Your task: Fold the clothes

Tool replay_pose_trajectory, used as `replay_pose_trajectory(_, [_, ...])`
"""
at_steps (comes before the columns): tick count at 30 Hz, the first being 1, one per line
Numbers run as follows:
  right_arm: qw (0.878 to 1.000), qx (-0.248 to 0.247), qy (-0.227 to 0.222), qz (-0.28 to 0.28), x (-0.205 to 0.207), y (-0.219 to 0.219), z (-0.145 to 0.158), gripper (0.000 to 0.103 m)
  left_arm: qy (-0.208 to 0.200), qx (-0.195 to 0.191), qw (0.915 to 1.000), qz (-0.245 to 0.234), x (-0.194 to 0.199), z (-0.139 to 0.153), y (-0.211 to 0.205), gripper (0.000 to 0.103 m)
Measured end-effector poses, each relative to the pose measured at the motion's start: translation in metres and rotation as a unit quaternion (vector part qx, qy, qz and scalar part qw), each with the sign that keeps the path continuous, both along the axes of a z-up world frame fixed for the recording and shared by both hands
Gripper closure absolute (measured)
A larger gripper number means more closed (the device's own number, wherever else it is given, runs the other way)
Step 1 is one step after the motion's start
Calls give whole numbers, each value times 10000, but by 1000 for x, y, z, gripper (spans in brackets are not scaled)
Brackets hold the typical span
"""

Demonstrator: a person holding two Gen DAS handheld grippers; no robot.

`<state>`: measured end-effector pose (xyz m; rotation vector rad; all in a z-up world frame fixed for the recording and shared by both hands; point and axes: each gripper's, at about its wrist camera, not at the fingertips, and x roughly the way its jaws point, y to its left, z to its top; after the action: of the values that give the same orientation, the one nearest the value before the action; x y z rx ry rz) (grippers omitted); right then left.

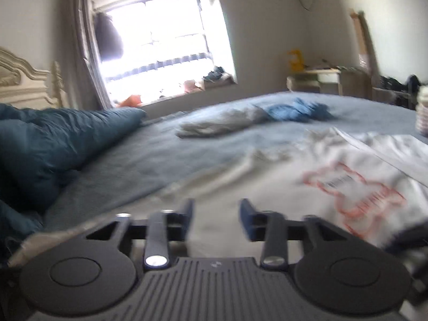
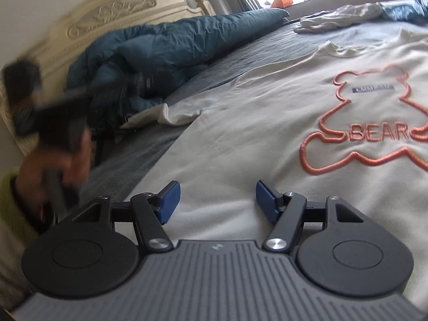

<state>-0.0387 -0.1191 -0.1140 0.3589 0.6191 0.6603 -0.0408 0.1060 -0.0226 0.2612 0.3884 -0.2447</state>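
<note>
A: Where does the white bear T-shirt [image 2: 267, 112] lie?

B: Spread flat, print up, on the blue bedspread [image 2: 240, 50]. Its collar points toward the window [image 1: 160, 48] side of the bed, its hem toward the two grippers, so the long axis runs away from them. The orange bear outline [image 2: 369, 117] sits right of centre in the right wrist view.

A: And the right gripper [image 2: 216, 203]?

B: Low over the shirt's lower body, blue pads spread apart with only flat cloth showing between them. Nothing is pinched.

A: The left gripper [image 1: 216, 219]?

B: Jaws also apart, nothing between them, over the shirt's left portion; its picture is blurred. In the right wrist view the person's left hand [image 2: 61, 155] shows as a smear beside the dark teal duvet [image 2: 165, 42].

A: So which hand takes what?

B: I judge the left sleeve [image 2: 171, 113], which sticks out rumpled onto the bedspread near the duvet, falls to the left hand; it is clearly nearer. The right gripper is better placed for the hem. A fold inward across the long axis looks likely.

A: Other clothes?

B: A pale garment [image 1: 222, 123] and a blue garment [image 1: 297, 111] lie crumpled farther up the bed, well apart from the shirt.
</note>
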Motion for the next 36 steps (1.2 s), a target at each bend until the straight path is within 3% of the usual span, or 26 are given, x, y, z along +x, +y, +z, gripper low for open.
replay_pose_trajectory(2, [10000, 20, 5, -5, 0, 0, 0, 40, 89, -131, 9997, 205, -8, -4, 5, 51])
replay_pose_trajectory(4, [10000, -10, -2, -3, 0, 1, 0, 40, 201, -520, 9960, 700, 14, -3, 38, 45])
replay_pose_trajectory(6, [10000, -14, -7, 0, 0, 2, 0, 40, 425, -1219, 9814, 1420, 36, 0, 82, 38])
replay_pose_trajectory(7, [10000, -5, -8, 1, 0, 1, -1, 40, 566, -1798, 9665, 1741, 47, 0, 110, 34])
replay_pose_trajectory(8, [10000, 5, -9, 1, 0, 1, -1, 40, 705, -2405, 9463, 2045, 57, -1, 138, 32])
replay_pose_trajectory(10, [10000, -8, -24, -1, 0, 1, -1, 40, 953, -3454, 8975, 2572, 78, -4, 190, 29])
replay_pose_trajectory(11, [10000, -17, -32, -2, -1, 1, -1, 40, 1059, -3872, 8723, 2790, 88, -6, 213, 27])
replay_pose_trajectory(13, [10000, -59, -51, -2, -1, 2, -1, 40, 1219, -4237, 8401, 3160, 107, -8, 246, 25])
replay_pose_trajectory(15, [9999, -87, -62, 2, -1, 3, -1, 40, 1184, -4454, 8222, 3340, 121, -8, 267, 24])
replay_pose_trajectory(20, [10000, -71, -57, 15, 0, 2, -2, 39, 1413, -4449, 7948, 3878, 157, -21, 287, 27])
replay_pose_trajectory(22, [10000, -56, -54, 17, 0, 2, -2, 39, 1373, -4514, 7796, 4118, 159, -30, 287, 29])
replay_pose_trajectory(23, [10000, -55, -54, 18, 0, 2, -2, 39, 1354, -4534, 7767, 4157, 162, -34, 288, 32])
replay_pose_trajectory(25, [10000, -57, -53, 20, 0, 2, -2, 39, 1336, -4546, 7734, 4211, 167, -39, 289, 50])
replay_pose_trajectory(26, [10000, -56, -52, 24, 0, 2, -2, 38, 1342, -4526, 7725, 4247, 170, -42, 290, 55])
replay_pose_trajectory(28, [10000, -43, -48, 33, 0, 2, -2, 37, 1342, -4493, 7696, 4334, 174, -46, 290, 78])
replay_pose_trajectory(29, [10000, -36, -47, 37, 0, 2, -2, 37, 1328, -4478, 7683, 4375, 171, -49, 282, 84])
replay_pose_trajectory(31, [10000, -28, -46, 40, 0, 2, -2, 37, 1251, -4411, 7722, 4399, 169, -50, 278, 93])
replay_pose_trajectory(33, [10000, -31, -47, 42, -1, 2, -3, 37, 1107, -4268, 7899, 4262, 168, -47, 270, 95])
replay_pose_trajectory(36, [10000, -21, -45, 50, 0, 1, -3, 37, 787, -3894, 8372, 3758, 153, -24, 249, 98])
